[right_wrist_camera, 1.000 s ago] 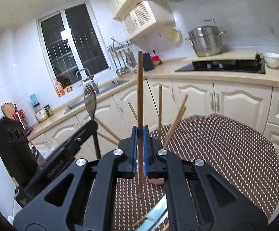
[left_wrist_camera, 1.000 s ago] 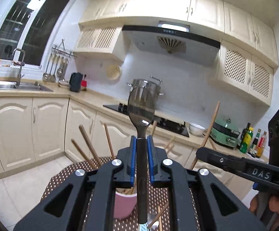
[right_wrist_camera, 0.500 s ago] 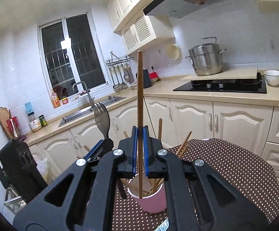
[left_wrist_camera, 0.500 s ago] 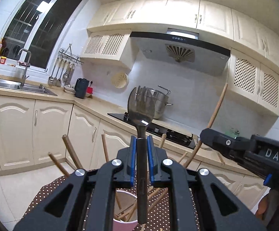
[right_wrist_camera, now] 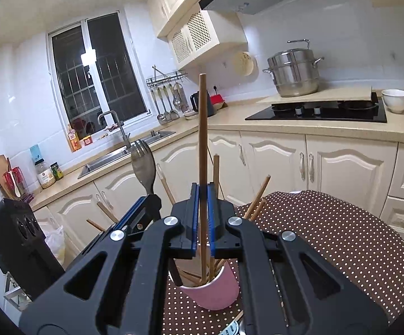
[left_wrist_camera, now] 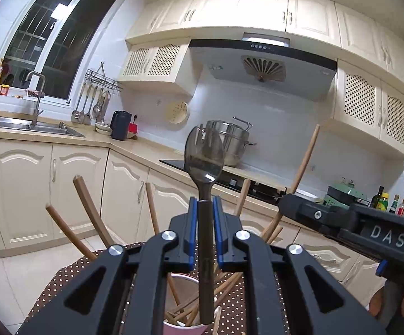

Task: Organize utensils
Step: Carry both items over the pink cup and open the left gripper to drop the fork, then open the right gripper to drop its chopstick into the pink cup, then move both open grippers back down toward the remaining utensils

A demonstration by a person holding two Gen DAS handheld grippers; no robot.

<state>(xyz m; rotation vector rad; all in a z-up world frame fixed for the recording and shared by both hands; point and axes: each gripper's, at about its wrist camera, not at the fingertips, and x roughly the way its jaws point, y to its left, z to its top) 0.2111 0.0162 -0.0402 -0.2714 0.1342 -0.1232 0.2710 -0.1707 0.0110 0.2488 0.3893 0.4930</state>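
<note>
1. One tabletop (right_wrist_camera: 341, 240), covered in a brown cloth with white dots, carries the work; the pink cup (right_wrist_camera: 213, 293) stands on it, directly below both tools.
2. Left gripper (left_wrist_camera: 204, 209): fingers clenched on the dark spork (left_wrist_camera: 204, 162), which stands upright, head up, handle end pointing down. In the left wrist view the handle's lower end sits at or just inside the cup rim; depth cannot be told for certain.
3. Right gripper (right_wrist_camera: 202, 195): fingers clenched on one long chopstick (right_wrist_camera: 202, 128), also held near vertical. Its lower end appears already inside the cup mouth, among the other sticks.
4. Cup contents: several chopsticks (right_wrist_camera: 255, 198) lean outward in a fan, some toward the left gripper, some toward the far side of the tabletop.
5. Key relation: both long axes run vertical and line up with the cup opening, which lies straight below the fingers and not off to a side. The two grippers sit close together, left one beside the right in the right wrist view.
6. Judgement: a straight drop or lowering should seat either piece; the right one looks nearer to release. Risk: the leaning sticks may deflect the spork handle.
</note>
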